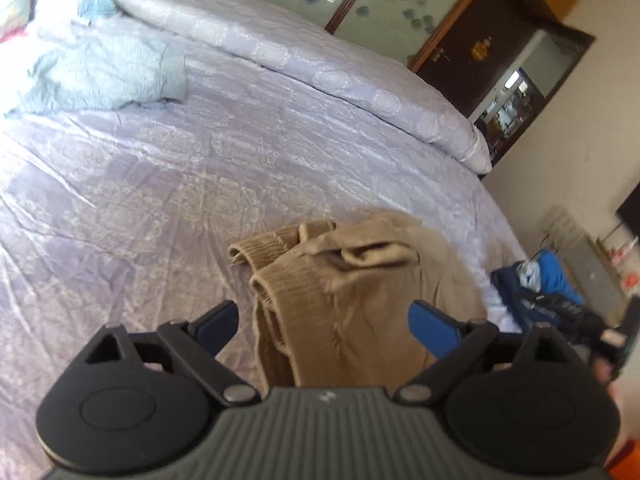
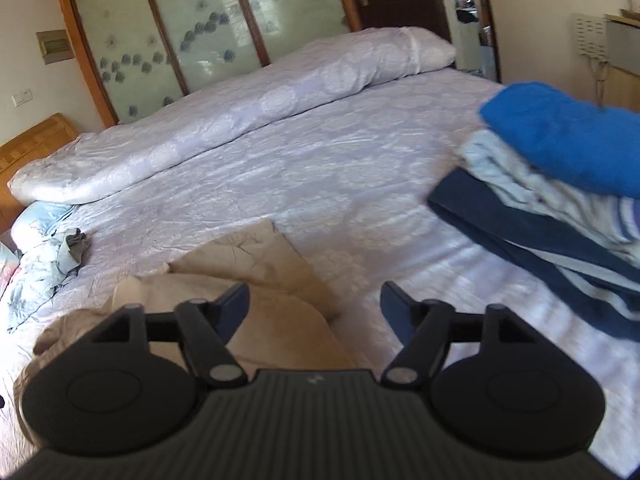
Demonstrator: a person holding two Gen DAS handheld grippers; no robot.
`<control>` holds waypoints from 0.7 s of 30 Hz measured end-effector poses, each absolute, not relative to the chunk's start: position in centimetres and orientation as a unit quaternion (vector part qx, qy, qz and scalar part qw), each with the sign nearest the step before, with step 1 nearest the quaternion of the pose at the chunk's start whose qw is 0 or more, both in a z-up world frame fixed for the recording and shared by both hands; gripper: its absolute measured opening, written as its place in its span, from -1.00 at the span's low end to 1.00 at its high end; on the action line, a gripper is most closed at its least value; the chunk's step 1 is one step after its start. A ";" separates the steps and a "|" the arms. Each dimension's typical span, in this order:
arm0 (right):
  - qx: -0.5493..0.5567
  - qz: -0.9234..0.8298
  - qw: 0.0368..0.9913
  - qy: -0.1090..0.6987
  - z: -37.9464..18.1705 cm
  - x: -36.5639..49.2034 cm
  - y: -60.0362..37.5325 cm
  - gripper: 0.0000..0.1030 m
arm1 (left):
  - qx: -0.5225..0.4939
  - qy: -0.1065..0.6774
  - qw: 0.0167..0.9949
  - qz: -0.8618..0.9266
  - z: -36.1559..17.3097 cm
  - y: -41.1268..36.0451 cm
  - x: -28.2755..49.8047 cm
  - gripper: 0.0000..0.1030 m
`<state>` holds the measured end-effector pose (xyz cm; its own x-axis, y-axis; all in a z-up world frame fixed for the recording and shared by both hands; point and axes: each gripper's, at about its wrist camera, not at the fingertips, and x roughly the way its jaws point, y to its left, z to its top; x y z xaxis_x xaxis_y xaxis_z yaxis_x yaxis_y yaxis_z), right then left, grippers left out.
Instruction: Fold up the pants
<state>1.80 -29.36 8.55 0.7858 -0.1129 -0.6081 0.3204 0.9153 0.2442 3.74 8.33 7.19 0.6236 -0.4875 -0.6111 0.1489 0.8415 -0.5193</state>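
Both my left hand-held gripper (image 1: 324, 326) and right hand-held gripper (image 2: 314, 306) gape wide, holding nothing; the tan pants (image 1: 352, 300) lie folded but rumpled on the bed (image 1: 200, 168) at twelve o'clock, probably wanting only tidying.

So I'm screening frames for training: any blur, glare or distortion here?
Left wrist view: fisheye bends the bed; the tan pants are slightly soft. Right wrist view: the clothes stack is motion-smeared; sheen on the bedcover.
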 end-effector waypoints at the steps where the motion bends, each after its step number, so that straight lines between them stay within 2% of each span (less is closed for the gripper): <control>1: 0.176 -0.120 0.924 0.317 7.8 3.2 -29.8 0.46 | -0.222 0.400 0.871 -0.177 7.0 8.2 4.5 0.77; 2: 0.189 -0.124 0.916 0.332 6.7 4.7 -30.6 0.46 | -0.227 0.408 0.867 -0.175 6.8 8.0 5.2 0.69; 4: 0.232 -0.127 0.896 0.358 4.6 6.9 -32.2 0.46 | -0.239 0.427 0.854 -0.175 6.3 7.7 6.4 0.21; 5: 0.257 -0.121 0.885 0.370 3.5 7.8 -33.0 0.40 | -0.243 0.435 0.850 -0.170 5.9 7.7 6.8 0.04; 6: 0.281 -0.107 0.870 0.390 2.4 8.5 -33.4 0.24 | -0.245 0.442 0.845 -0.175 5.6 7.6 7.1 -0.47; 7: 0.297 -0.095 0.857 0.409 1.6 8.9 -33.4 -0.51 | -0.249 0.450 0.840 -0.175 5.5 7.7 7.2 -0.70; 8: 0.301 -0.099 0.849 0.423 1.2 9.1 -33.4 -0.83 | -0.257 0.450 0.836 -0.180 5.5 7.9 7.1 -0.73; 9: 0.295 -0.109 0.851 0.421 1.8 8.5 -32.8 -0.83 | -0.261 0.444 0.837 -0.186 5.7 8.2 6.7 -0.83; 10: 0.295 -0.097 0.860 0.404 2.7 7.8 -32.6 -0.84 | -0.260 0.434 0.840 -0.193 6.2 8.3 6.1 -0.84; 17: 0.306 -0.040 0.891 0.332 9.5 0.2 -32.9 -0.84 | -0.234 0.408 0.849 -0.240 8.7 8.8 0.8 -0.84; 21: 0.250 -0.056 0.909 0.329 10.7 -4.5 -32.5 -0.79 | -0.204 0.408 0.851 -0.261 8.4 9.3 -2.9 -0.80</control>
<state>-4.45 -32.49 10.67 0.7775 0.0636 -0.6257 0.2657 0.8684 0.4185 -2.91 9.27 8.45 0.5315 -0.6098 -0.5880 0.2778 0.7812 -0.5591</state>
